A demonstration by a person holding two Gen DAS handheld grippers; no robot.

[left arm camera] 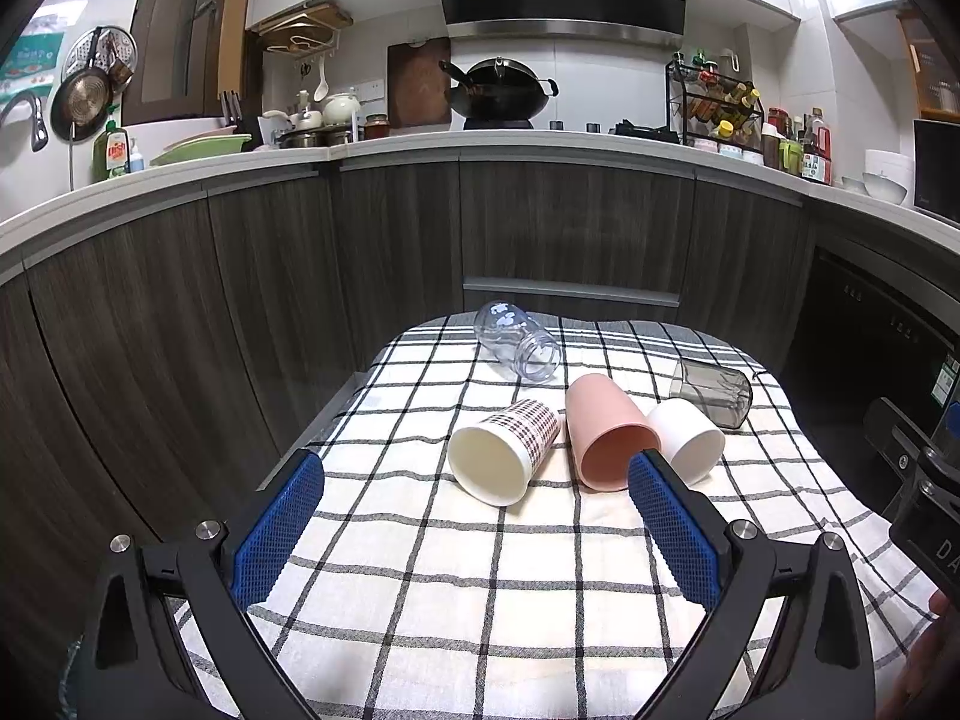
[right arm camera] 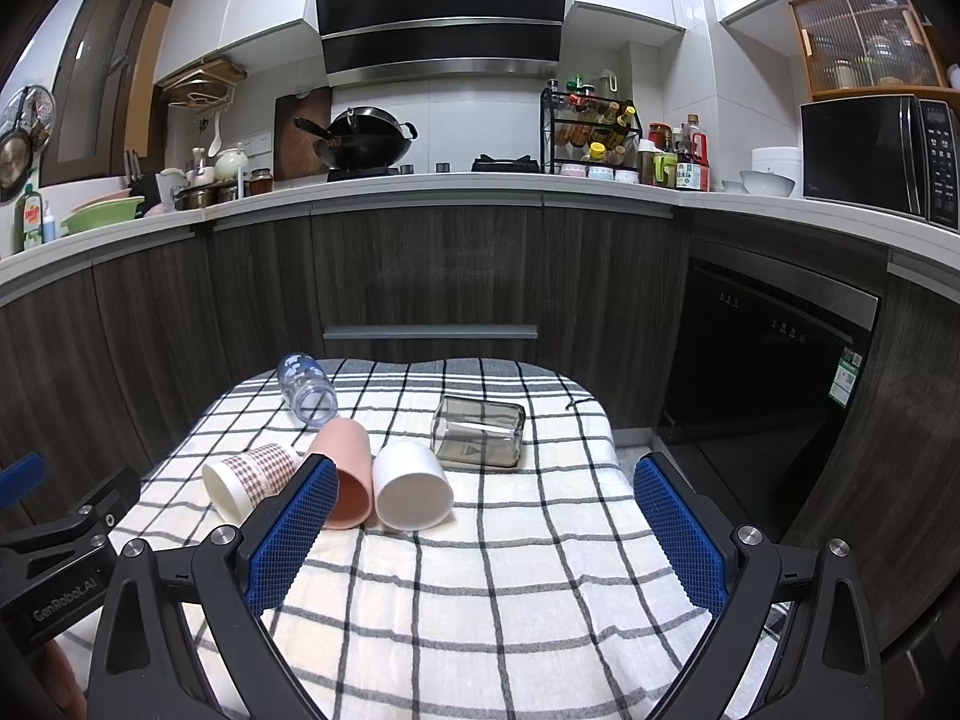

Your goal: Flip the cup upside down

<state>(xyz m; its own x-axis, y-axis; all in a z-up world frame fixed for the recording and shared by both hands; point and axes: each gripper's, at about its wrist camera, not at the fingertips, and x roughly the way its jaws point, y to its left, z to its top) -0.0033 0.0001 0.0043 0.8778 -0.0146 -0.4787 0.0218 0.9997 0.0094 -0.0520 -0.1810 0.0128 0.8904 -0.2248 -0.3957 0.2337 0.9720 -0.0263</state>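
Left wrist view: left gripper (left arm camera: 477, 516) spread wide, nothing between its blue fingers (left arm camera: 277, 531), hanging over the near part of the checked cloth (left arm camera: 480, 600) on the bench. Five cups lying on their sides in a cluster farther off, none yet turned over. Straight ahead between the fingers, the patterned cup (left arm camera: 503, 451), mouth toward the camera and slightly left, base pointing far-right, so long axis running near-to-far with a slight slant. Just right of it, touching or nearly so, the pink cup (left arm camera: 606, 435), mouth also near, partly behind the right finger. Right again, the white cup (left arm camera: 687, 439), pressed against the pink one. Farther back, a clear bottle-like cup (left arm camera: 519, 343) and a grey cup (left arm camera: 713, 391), both on their sides.

Right wrist view: right gripper (right arm camera: 486, 531) likewise wide open and empty, over the near cloth. White cup (right arm camera: 413, 495) ahead and left of centre, mouth toward the camera, long axis near-to-far. Pink cup (right arm camera: 345, 471) half hidden by the left finger; patterned cup (right arm camera: 249, 480) outside the fingers, far to the left. Grey cup (right arm camera: 479, 433) beyond, lying crosswise.

Judgement: patterned cup best placed for the left gripper, white and grey for the right; closing across a wall calls for fingers square to the near-far axis
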